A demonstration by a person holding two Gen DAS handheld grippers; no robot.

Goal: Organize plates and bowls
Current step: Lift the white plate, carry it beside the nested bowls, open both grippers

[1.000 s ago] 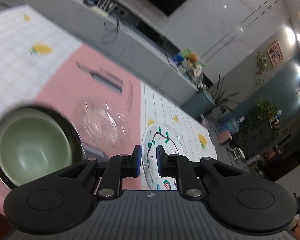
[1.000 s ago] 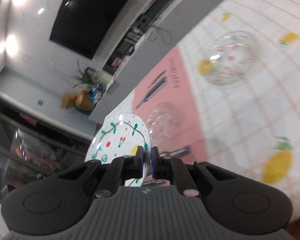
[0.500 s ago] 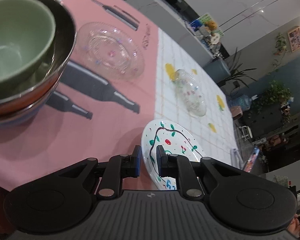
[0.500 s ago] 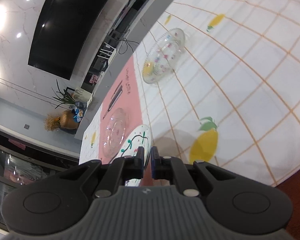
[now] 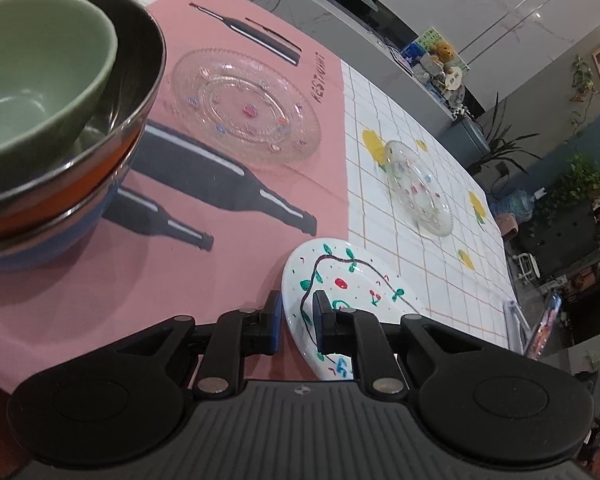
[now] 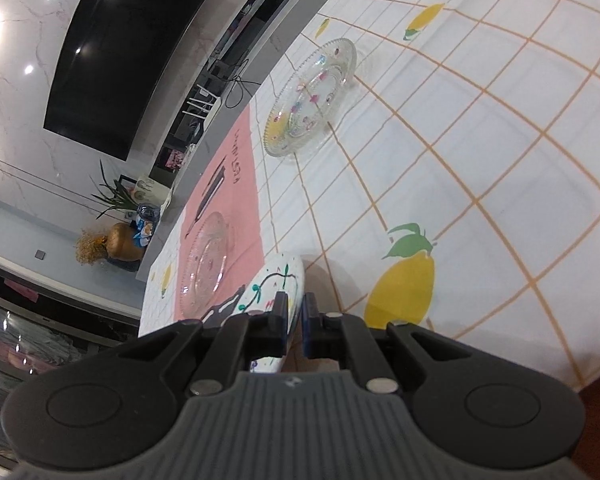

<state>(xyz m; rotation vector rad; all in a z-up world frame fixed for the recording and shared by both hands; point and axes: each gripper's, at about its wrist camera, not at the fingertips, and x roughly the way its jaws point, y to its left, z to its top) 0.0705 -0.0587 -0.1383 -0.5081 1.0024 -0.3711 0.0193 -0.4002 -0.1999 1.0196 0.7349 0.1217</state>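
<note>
My left gripper [image 5: 296,318] is shut on the near rim of a white plate painted with vines and cherries [image 5: 352,284], low over the pink mat. My right gripper [image 6: 295,314] is shut on the opposite rim of the same plate [image 6: 274,280]. A large clear glass plate [image 5: 244,104] lies on the pink mat; it also shows in the right wrist view [image 6: 208,260]. A smaller clear glass dish [image 5: 418,188] sits on the white checked cloth, also in the right wrist view [image 6: 310,96]. A green bowl [image 5: 32,76] is nested in a stack of steel-lined bowls [image 5: 72,184] at left.
The pink mat [image 5: 220,240] with black bottle prints meets a white lemon-print tablecloth [image 6: 480,160]. A grey counter [image 5: 340,20] runs behind the table. The table's front edge lies just below both grippers.
Both grippers have swung down toward the table with the painted plate. The left view now sits closer to the bowl stack and the mat.
</note>
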